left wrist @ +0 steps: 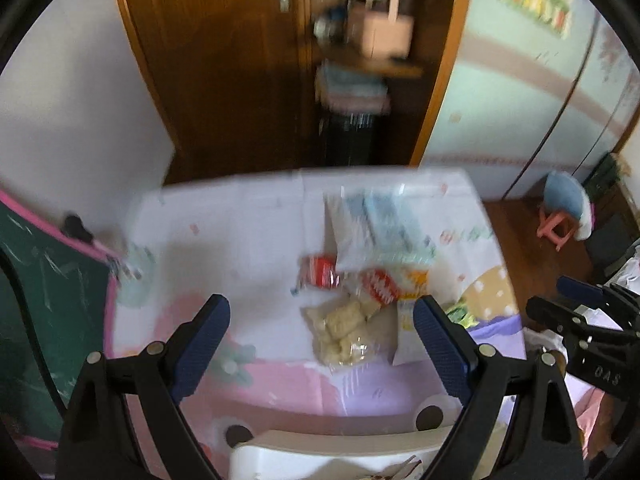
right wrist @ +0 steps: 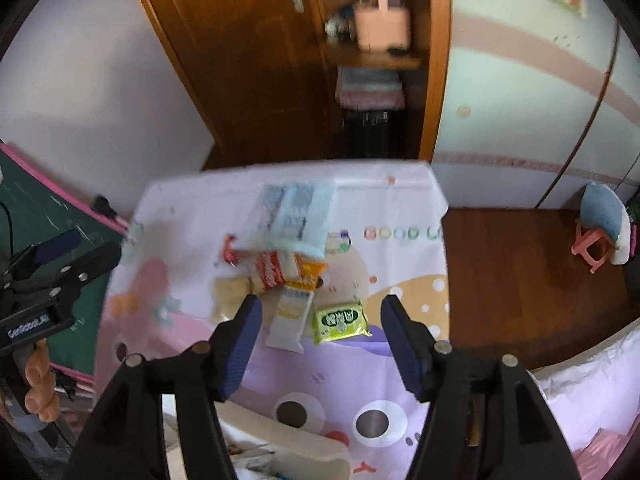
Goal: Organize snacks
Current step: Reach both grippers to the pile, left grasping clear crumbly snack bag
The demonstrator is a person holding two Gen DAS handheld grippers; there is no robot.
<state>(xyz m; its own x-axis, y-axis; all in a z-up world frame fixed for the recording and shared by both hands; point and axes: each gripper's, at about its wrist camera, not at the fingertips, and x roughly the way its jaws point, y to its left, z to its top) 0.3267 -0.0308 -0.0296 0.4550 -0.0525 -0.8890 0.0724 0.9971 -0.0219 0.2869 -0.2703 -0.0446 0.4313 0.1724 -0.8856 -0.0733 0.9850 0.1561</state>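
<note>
Overhead, left gripper [left wrist: 322, 338] and right gripper [right wrist: 320, 330] angle steeply down, jaws wide, empty.

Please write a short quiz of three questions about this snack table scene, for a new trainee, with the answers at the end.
1. True or false: the right gripper is holding a snack.
2. Which packet lies nearest the right gripper's fingertips? A) the green packet B) the red packet C) the large pale blue bag
3. Fill in: the snacks lie on a table covered by a ___ cloth.

Key
1. False. Its jaws stand open and nothing is between them; the left gripper is open and empty too.
2. A
3. Cartoon-printed, in pink, purple and white.
</note>
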